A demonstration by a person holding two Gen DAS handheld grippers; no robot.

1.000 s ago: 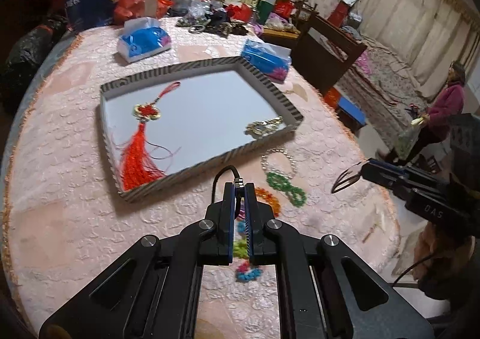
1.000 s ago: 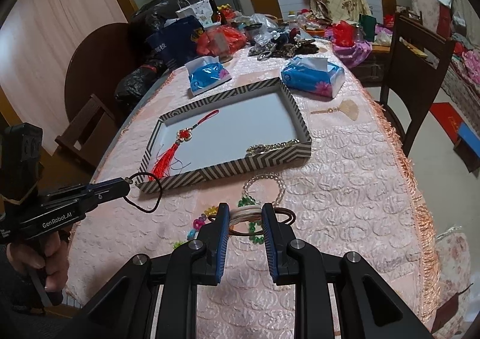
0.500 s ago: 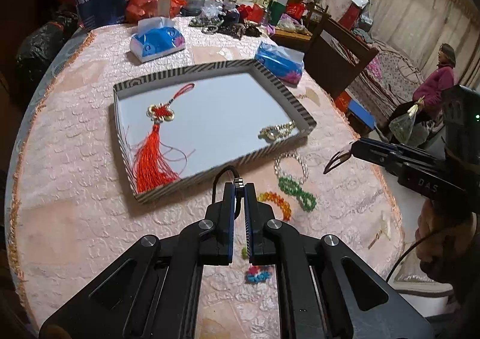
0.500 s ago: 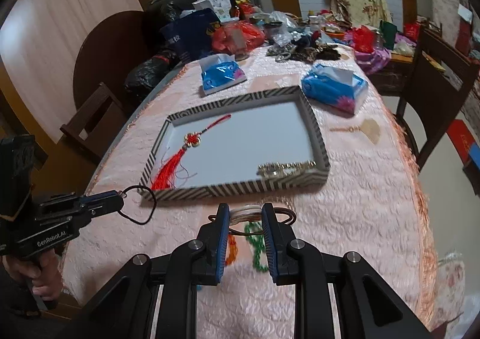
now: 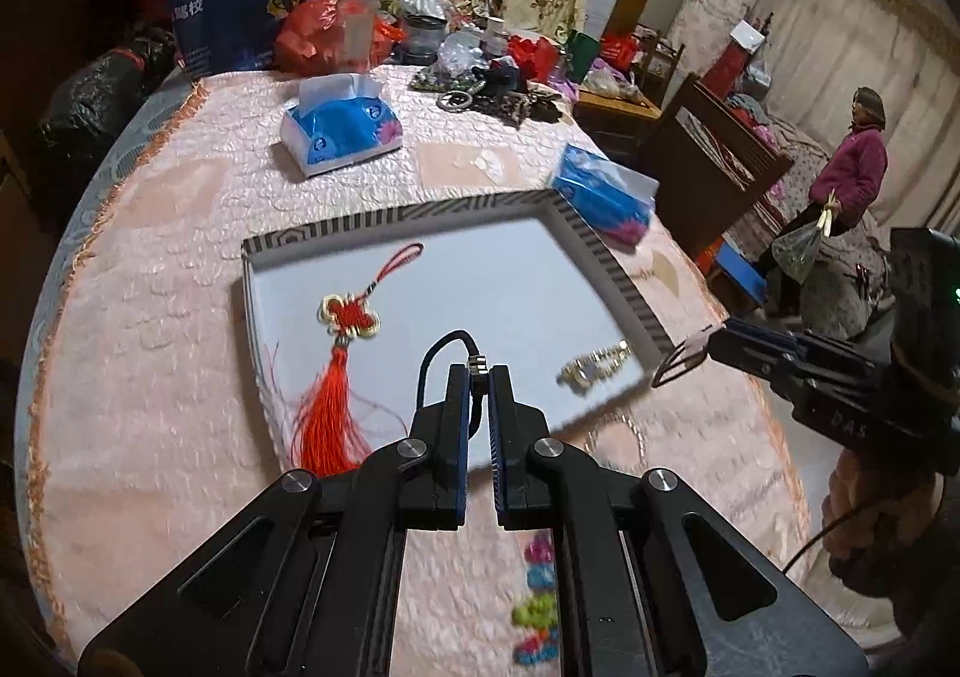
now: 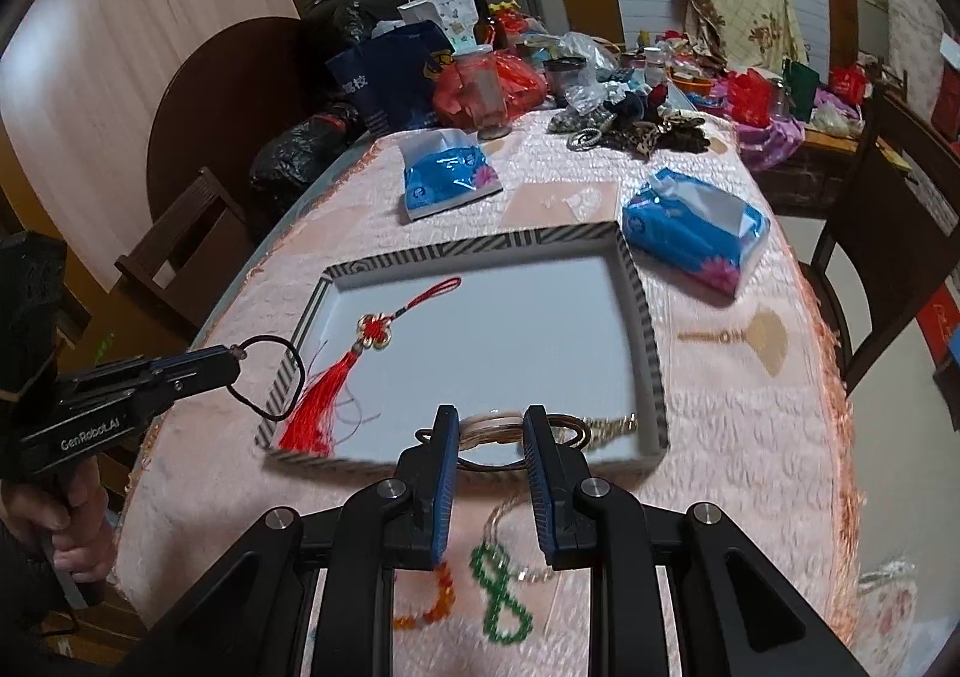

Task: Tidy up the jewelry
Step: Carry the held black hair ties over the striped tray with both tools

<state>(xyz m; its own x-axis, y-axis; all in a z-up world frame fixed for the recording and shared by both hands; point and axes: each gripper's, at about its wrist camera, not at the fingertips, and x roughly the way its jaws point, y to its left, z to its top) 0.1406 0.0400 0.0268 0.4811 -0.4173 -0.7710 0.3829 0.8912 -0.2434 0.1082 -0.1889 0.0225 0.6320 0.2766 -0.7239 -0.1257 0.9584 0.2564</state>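
Nearest the front rim of the striped tray (image 6: 651,353), loose beaded pieces lie on the pink surface (image 6: 744,437): a green bead loop (image 6: 501,596), an orange strand (image 6: 435,599) and a pale bracelet, all outside the tray. To do this step well, I'd say each load should be carried clear over that front rim and lowered onto bare white floor before release, away from the pieces already inside, so cords don't tangle.

The right tool (image 6: 491,440) is pinched narrowly on a stack of thin bangles (image 6: 489,425), which hangs just above the tray's front rim. The left tool (image 5: 477,395) is almost fully closed on a black cord loop (image 5: 441,353) with a small metal clasp, poised over the tray's near-left part.

Inside the tray, a red tasselled knot charm (image 5: 345,353) lies toward its left wall and a gold chain piece (image 5: 594,368) sits at its front right corner.

Beyond the tray's far rim are two blue tissue packs (image 6: 447,176).
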